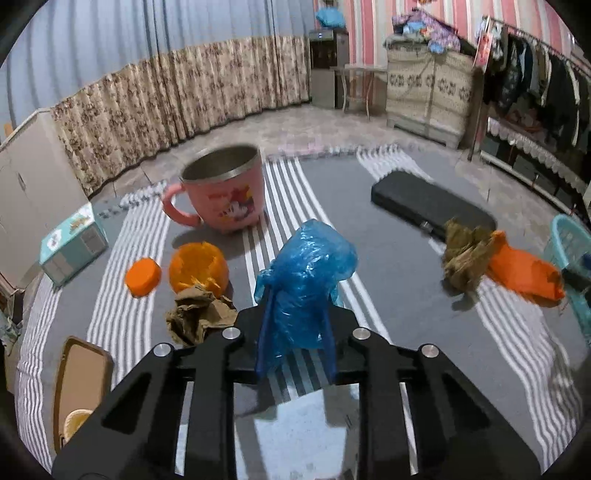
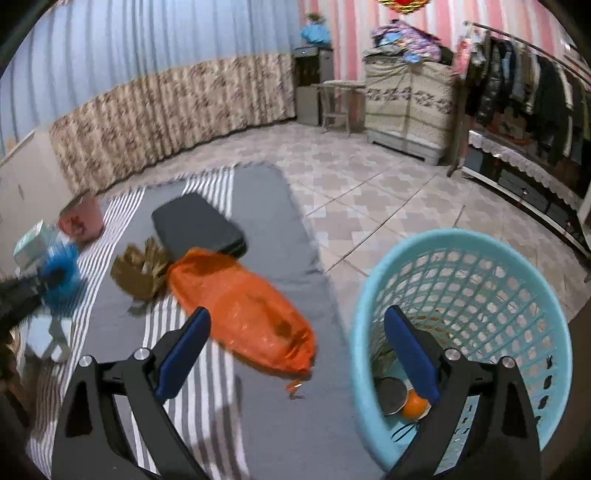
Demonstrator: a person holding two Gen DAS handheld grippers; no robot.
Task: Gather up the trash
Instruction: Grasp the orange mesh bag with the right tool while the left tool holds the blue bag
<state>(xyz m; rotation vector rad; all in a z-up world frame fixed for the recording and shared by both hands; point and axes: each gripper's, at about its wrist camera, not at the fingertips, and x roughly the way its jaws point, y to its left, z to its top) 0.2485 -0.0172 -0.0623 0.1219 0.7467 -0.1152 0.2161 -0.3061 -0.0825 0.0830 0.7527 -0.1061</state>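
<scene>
Bkgd: tiled floor, floral curtain along blue wall, pink-striped wall, clothes rack at right, covered cabinet.

A crumpled translucent blue plastic bag sits against a grey cloth with white stripes. The steel-lined pink cartoon-print mug, orange peel half, crinkled orange plastic bag, brown crumpled paper and pale turquoise lattice basket add colour.

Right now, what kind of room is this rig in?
Probably a lived-in bedroom or living room at home: a clothes rack hung with garments, a floral curtain along the wall, and a tiled floor beside the striped cloth.
</scene>
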